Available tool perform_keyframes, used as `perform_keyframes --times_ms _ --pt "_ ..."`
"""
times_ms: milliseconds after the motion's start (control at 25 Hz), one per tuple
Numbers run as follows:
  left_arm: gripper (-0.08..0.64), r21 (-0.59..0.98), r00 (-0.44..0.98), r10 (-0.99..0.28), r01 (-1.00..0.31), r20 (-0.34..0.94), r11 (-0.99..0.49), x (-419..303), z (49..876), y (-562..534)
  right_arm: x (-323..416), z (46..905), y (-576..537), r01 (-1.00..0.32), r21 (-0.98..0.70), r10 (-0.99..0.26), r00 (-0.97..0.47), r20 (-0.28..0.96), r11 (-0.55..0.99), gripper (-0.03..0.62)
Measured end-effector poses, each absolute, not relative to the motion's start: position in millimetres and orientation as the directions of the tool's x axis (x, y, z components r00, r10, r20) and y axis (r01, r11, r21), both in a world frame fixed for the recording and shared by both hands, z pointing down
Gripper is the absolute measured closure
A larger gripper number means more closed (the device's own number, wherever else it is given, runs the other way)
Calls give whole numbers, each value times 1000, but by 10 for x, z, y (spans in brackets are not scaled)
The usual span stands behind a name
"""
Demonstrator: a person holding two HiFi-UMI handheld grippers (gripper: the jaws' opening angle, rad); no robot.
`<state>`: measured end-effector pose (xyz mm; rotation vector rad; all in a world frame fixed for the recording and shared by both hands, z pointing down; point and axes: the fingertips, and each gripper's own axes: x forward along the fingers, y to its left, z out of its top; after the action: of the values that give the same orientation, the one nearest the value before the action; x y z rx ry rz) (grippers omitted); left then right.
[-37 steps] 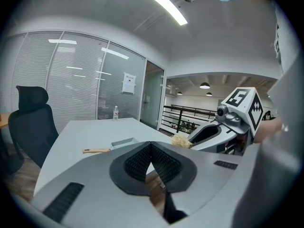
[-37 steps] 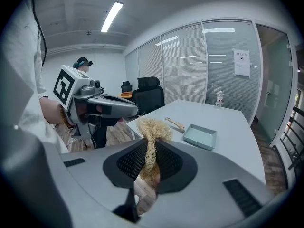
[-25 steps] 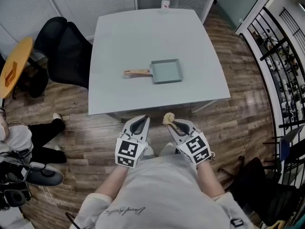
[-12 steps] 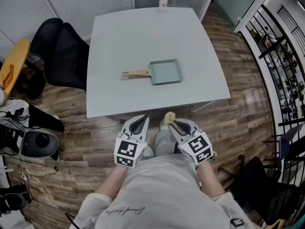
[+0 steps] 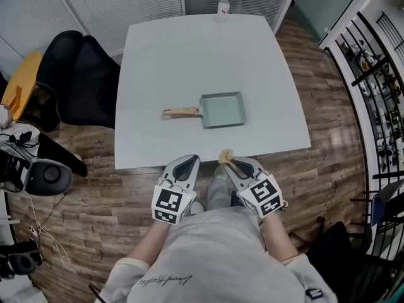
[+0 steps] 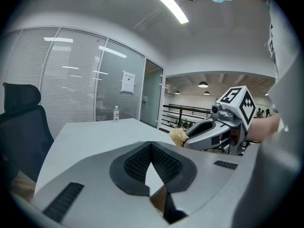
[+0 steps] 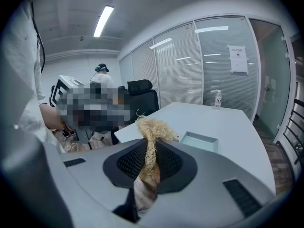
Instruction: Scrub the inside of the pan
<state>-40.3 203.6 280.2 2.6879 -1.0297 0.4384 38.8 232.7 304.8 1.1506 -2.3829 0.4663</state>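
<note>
The pale grey square table (image 5: 189, 55) has bare top on every side of the task's thing. Its near edge runs just ahead of both claws, which hang over the wood-plank floor (image 5: 328, 150) in front of the person's light shirt (image 5: 214, 257). The rectangular pale blue-grey pan with a wooden handle (image 5: 222, 109) lies flat on the nearer half of the table. It sits a little to the right of centre, well in from every edge, with its handle pointing to the person's left. The left gripper (image 5: 188, 160) is clenched on itself, its ribbed pad tips touching (image 6: 151, 144). The right gripper (image 5: 229, 163) is closed on a straw-coloured fibre scrubber (image 5: 224, 156), whose frayed tuft sticks out past the jaw tips (image 7: 153, 127) towards the table edge. From the right gripper view the pan (image 7: 199, 140) shows beyond the tuft. A clear plastic water bottle (image 5: 223, 8) stands upright at the far edge, well apart from the pan. A black office chair (image 5: 82, 74) is close against the table's left side, with a yellow round top (image 5: 22, 81) beyond it. A dark metal railing (image 5: 372, 87) runs along the right, apart from the table. The pan's flat bottom shows plain right to its low walls.
</note>
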Motion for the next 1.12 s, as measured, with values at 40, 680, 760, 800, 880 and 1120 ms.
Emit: perform_keyframes --times_ms 40,680,760,800,880,1120 --pt "549 105 706 -613 -681 355 -724 -374 2797 1961 411 3045 2246 -794 -104 -641 -554 531 600 525" --pt "549 98 658 -671 -735 343 -671 -53 2719 993 701 2987 1183 -720 -91 -578 -620 531 688 525" --pt "549 102 652 -677 -742 343 -663 -17 2718 917 746 2995 1104 -712 -93 -570 -626 533 696 525" --pt "549 102 647 -681 -747 343 -657 -2 2721 881 763 3003 1068 -707 -93 -564 -629 534 701 525" --pt "549 101 634 -692 -758 346 -644 22 2733 810 788 3017 1001 -693 -95 -550 -640 536 714 525" --pt "548 105 605 -711 -783 357 -614 122 2764 676 852 3045 862 -649 -102 -505 -672 541 754 525"
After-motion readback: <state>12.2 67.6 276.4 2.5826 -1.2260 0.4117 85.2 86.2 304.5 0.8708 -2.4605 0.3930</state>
